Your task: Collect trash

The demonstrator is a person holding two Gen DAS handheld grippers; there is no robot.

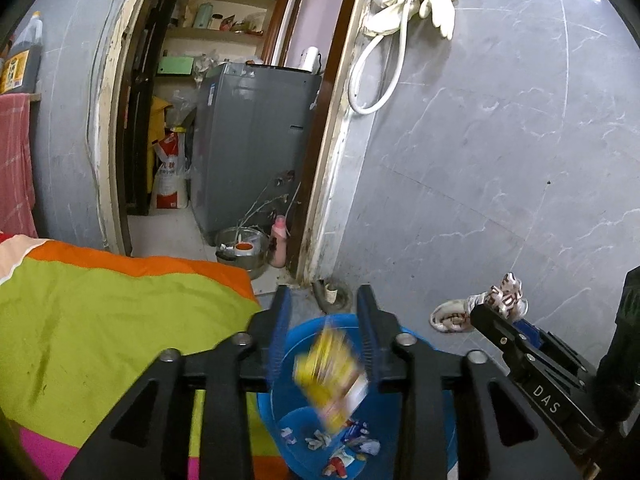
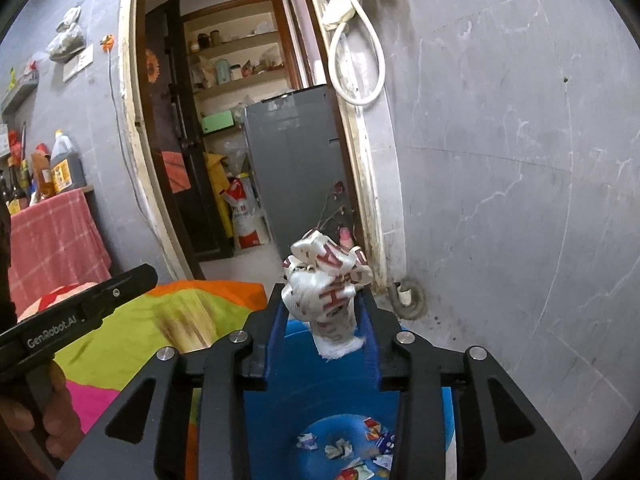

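Trash (image 1: pixel 332 376) drops loose between the parted left hand-held gripper (image 1: pixel 325 316).

Lighting: even, soft indoor light; faint sheen on grey wall tiles (image 1: pixel 480 160). Distortion: strong fisheye bowing, dark vignetted corners. Blur: yellow wrapper (image 1: pixel 328 376) motion-smeared; bedspread (image 2: pixel 172 320) partly streaked. Elsewhere sharp.

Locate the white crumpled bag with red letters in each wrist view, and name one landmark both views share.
Left wrist view: the white crumpled bag sits at the right, by the tip of the right gripper, in front of the grey wall.
Right wrist view: the bag is at centre, between that gripper's fingers, above the blue basin.
Shared landmark: the blue basin holding scraps.
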